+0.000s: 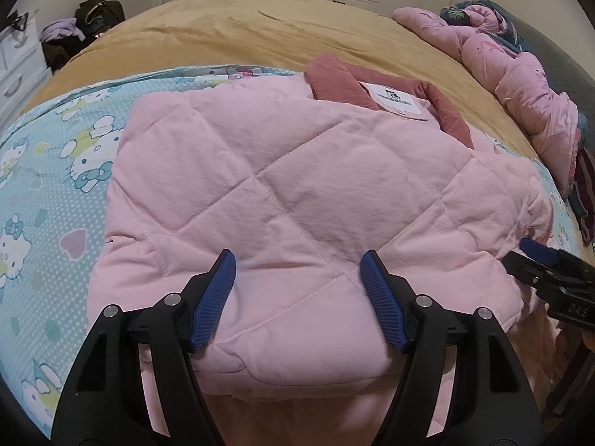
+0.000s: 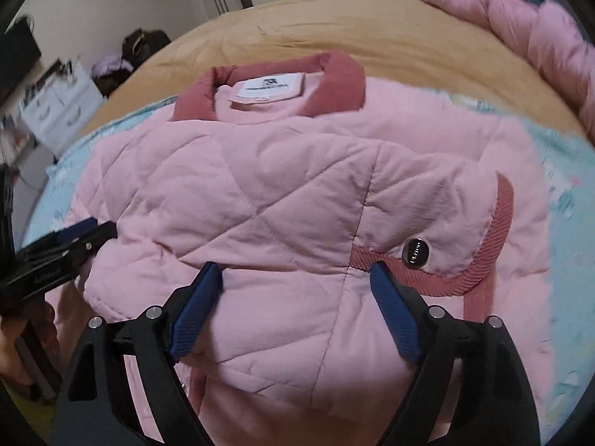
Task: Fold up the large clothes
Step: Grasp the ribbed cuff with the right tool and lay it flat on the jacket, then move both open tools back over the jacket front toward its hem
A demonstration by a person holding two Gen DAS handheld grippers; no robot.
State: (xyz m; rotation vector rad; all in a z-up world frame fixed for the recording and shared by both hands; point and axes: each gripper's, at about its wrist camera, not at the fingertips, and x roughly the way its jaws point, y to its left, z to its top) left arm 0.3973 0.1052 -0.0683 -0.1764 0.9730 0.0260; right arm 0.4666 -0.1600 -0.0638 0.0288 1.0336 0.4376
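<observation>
So the pink quilted jacket (image 1: 297, 193) is lying folded into a chunky rectangle on the bed, sitting on a light blue cartoon-cat sheet (image 1: 48, 171) with a tan blanket (image 1: 238, 26) spread beyond it. Its darker rose ribbed collar (image 1: 334, 81) is at the far end, with a white label (image 1: 394, 100) showing just inside it. From the right wrist view you can see a sleeve folded over the top, its cuff edged in the same rose ribbing, plus a shiny dark snap button (image 2: 415, 252) near that trim. The left gripper (image 1: 297, 271) is over the near edge of the jacket with its blue pads (image 1: 214, 301) spread apart, fabric showing between them but nothing pinched as far as I can see. The right gripper (image 2: 296, 278) is the same deal, jaws wide over the near right part of the jacket, pads not squeezing anything. Each gripper pokes into the edge of the other's view. Off to the right there's a pile of other pink clothes (image 1: 520, 85), and a white drawer unit (image 1: 18, 67) stands on the left beside the bed.
</observation>
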